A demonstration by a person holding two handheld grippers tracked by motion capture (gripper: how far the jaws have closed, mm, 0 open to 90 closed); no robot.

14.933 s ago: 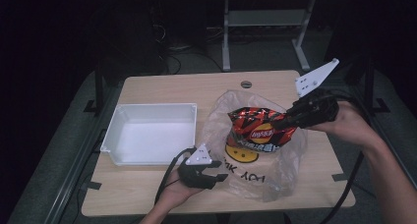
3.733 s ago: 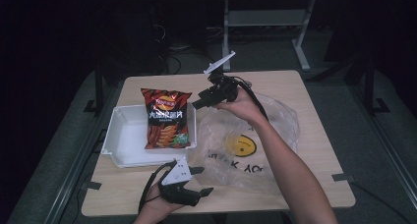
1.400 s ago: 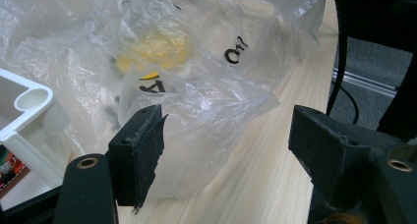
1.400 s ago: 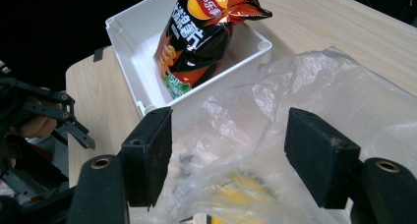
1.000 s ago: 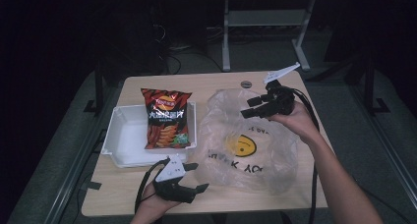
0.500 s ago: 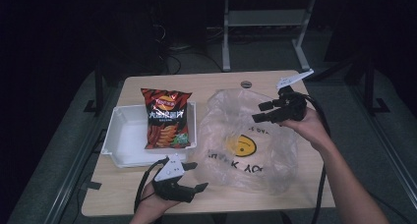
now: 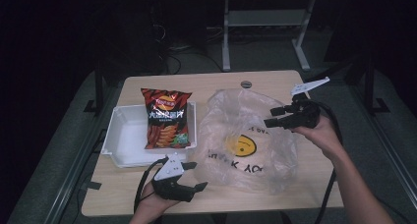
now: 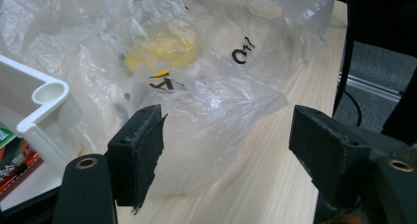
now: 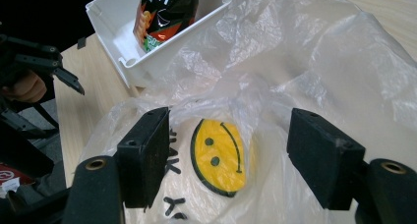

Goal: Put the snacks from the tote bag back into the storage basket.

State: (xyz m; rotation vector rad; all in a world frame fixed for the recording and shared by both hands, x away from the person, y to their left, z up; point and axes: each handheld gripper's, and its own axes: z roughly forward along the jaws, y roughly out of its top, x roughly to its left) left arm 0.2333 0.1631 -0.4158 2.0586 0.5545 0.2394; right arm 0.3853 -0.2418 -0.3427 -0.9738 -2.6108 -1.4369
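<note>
Thin, limp plastic bag [image 7: 248,140] (light, slippery, easily torn) is best pinched at a crumpled fold below the empty, wide-apart right tool [image 7: 269,117].

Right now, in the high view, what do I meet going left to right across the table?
White tray → chip bag leaning in it → left gripper, jaws open, at the near edge → clear plastic bag with the smiley face → right gripper, jaws open, over the bag's right side.

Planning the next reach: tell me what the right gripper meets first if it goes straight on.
Probably the clear plastic bag, near its yellow smiley print; the right gripper is open, its height above unclear.
</note>
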